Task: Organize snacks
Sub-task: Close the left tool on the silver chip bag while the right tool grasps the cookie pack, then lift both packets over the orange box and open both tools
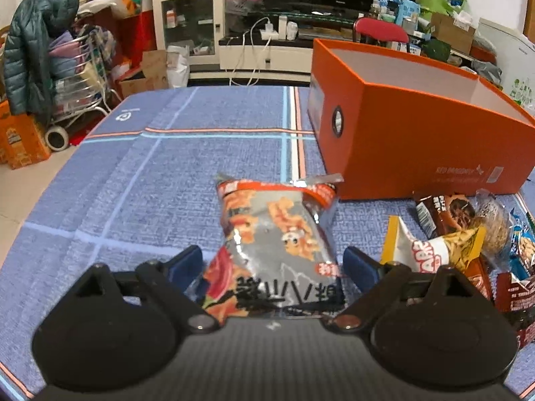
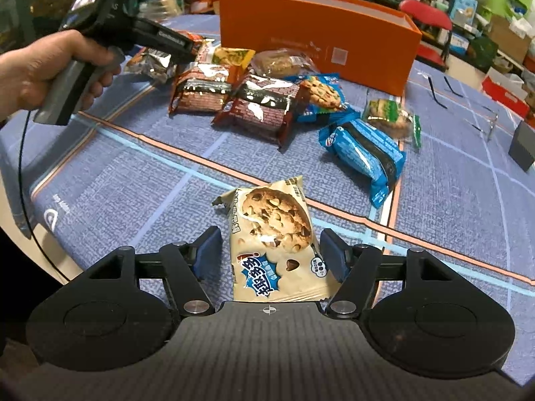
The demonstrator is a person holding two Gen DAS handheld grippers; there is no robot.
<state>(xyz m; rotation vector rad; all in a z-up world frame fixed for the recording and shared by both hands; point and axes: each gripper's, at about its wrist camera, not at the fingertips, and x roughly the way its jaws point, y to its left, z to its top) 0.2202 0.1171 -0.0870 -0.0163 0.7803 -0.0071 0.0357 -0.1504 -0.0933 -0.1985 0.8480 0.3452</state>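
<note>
In the left wrist view my left gripper (image 1: 272,264) is open, its blue pads on either side of a silver and red snack bag (image 1: 274,244) lying on the blue cloth. The open orange box (image 1: 411,140) stands just beyond, to the right. In the right wrist view my right gripper (image 2: 271,254) is open around a cream chocolate-chip cookie packet (image 2: 276,237) on the cloth. The pads do not visibly press either packet. The left gripper (image 2: 143,33), held in a hand, shows at upper left over the snack pile.
A pile of snacks lies before the orange box (image 2: 317,33): brown brick-pattern packets (image 2: 257,107), blue cookie packets (image 2: 364,150), a green one (image 2: 391,117). A yellow and brown packet group (image 1: 444,244) lies right of my left gripper. A dark block (image 2: 523,147) sits far right.
</note>
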